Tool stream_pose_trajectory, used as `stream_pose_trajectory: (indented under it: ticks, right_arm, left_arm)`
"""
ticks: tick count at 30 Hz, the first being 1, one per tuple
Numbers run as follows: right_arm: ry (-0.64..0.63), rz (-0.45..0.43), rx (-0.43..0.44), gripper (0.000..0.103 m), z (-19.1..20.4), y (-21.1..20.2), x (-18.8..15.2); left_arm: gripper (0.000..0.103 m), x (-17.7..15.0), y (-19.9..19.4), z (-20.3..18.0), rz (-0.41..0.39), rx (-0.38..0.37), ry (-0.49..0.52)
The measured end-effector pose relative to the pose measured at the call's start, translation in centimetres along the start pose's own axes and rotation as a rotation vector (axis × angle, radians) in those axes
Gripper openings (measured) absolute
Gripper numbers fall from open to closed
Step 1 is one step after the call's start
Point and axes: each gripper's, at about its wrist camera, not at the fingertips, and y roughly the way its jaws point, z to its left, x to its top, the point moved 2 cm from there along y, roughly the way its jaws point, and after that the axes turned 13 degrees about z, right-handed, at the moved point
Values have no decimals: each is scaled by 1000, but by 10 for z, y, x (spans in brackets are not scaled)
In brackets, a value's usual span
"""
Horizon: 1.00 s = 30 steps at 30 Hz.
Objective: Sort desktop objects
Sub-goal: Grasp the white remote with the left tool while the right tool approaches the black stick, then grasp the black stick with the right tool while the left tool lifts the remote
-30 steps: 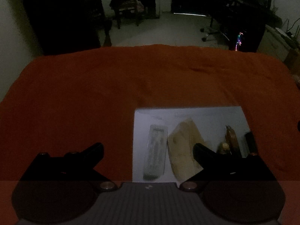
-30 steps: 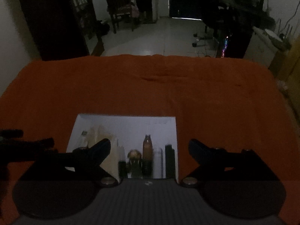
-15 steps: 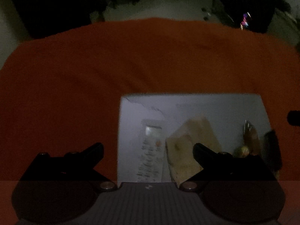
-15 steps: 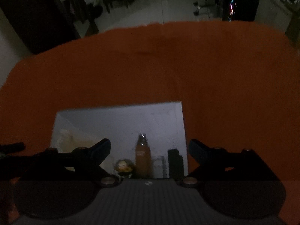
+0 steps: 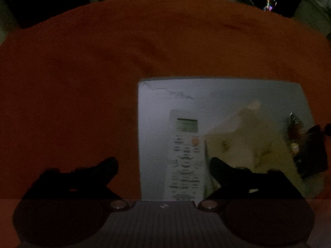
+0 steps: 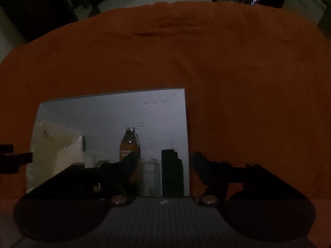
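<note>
lining up on the remote looks like the step in hand, and doing it well probably means the left gripper shifts a touch right so its spread, empty jaws straddle the remote's long sides squarely instead of snagging the crumpled beige bag right beside it. the remote lies flat on the white sheet over the orange cloth, between the left jaws but nearer the right finger. the right gripper is spread and empty too, with the clear glass and black block between its jaws and the brown bottle just behind its left finger.
</note>
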Motion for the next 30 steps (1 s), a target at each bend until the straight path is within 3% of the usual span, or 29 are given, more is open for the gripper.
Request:
stream_pose_trajectory:
  ticks: [6,8,11,17,20,22,24,30]
  right_arm:
    - [-30,6,-54,51,-4,9,-4]
    - [-32,28,-51,44,-7,15,-4]
    - [-30,55,-38,41,-11,25,-5]
    - [-51,69,-14,40,-7,29,-7]
    - [-52,69,-15,40,-6,31,-5]
    - [-45,74,-12,42,-7,33,-4]
    - [-34,79,-21,51,-7,35,-4]
    - [-53,123,-86,55,0,40,-8]
  left_arm:
    - [78,-4,8,-6,-20,-30,50]
    - [67,-5,11,-9,-6,-53,58]
    - [54,-5,19,-14,15,-48,95]
    - [53,-4,31,-12,35,-5,105]
    - [49,-3,31,-12,4,-8,113]
    - [42,-2,32,-13,-17,-14,114]
    - [42,-3,31,-13,-32,-15,112]
    - [41,-6,34,-5,-52,-57,76]
